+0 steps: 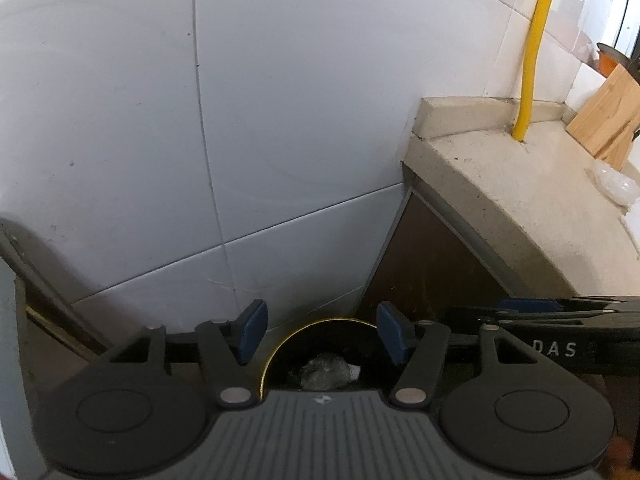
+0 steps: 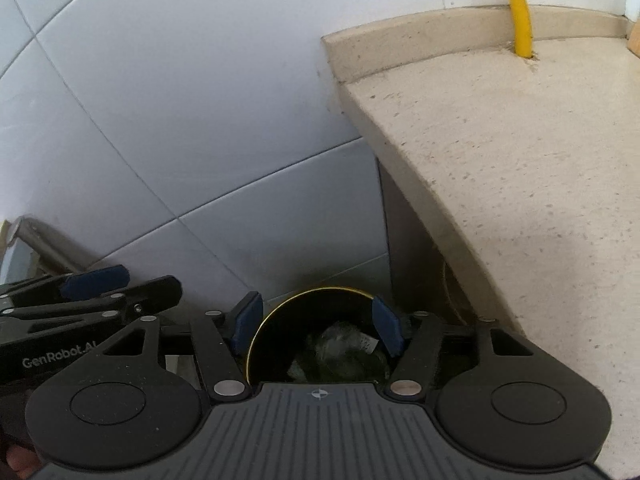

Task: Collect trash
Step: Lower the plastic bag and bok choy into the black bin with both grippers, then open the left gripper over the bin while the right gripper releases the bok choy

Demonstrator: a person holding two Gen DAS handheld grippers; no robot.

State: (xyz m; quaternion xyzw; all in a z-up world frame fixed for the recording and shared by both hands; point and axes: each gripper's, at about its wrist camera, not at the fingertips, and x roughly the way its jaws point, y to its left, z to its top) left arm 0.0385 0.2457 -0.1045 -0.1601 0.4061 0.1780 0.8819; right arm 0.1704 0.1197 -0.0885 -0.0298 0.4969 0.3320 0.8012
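Both your grippers are hanging over the bin (image 1: 320,344) right now, the round dark one with the yellow rim tucked in the corner between the tiled wall (image 1: 280,120) and the end of the counter (image 1: 520,184). The left gripper (image 1: 322,332) has its jaws apart with nothing between the blue pads, and the right gripper (image 2: 316,326) is the same, spread wide and empty. The trash (image 2: 340,344), a crumpled clear wrapper with a bit of white paper, is already sitting down inside the bin, so this looks like the tail end of a drop.

For doing this bit well: keep both jaws open as you back off so nothing clings to a pad and comes out with you. Lift straight up rather than sideways, since the counter edge is just beside the right gripper and the two grippers sit close together. Then glance along the counter toward the yellow pipe (image 1: 532,60); the left view shows something clear and crinkly near the wooden board (image 1: 608,120), maybe more trash, though I can't tell for sure.
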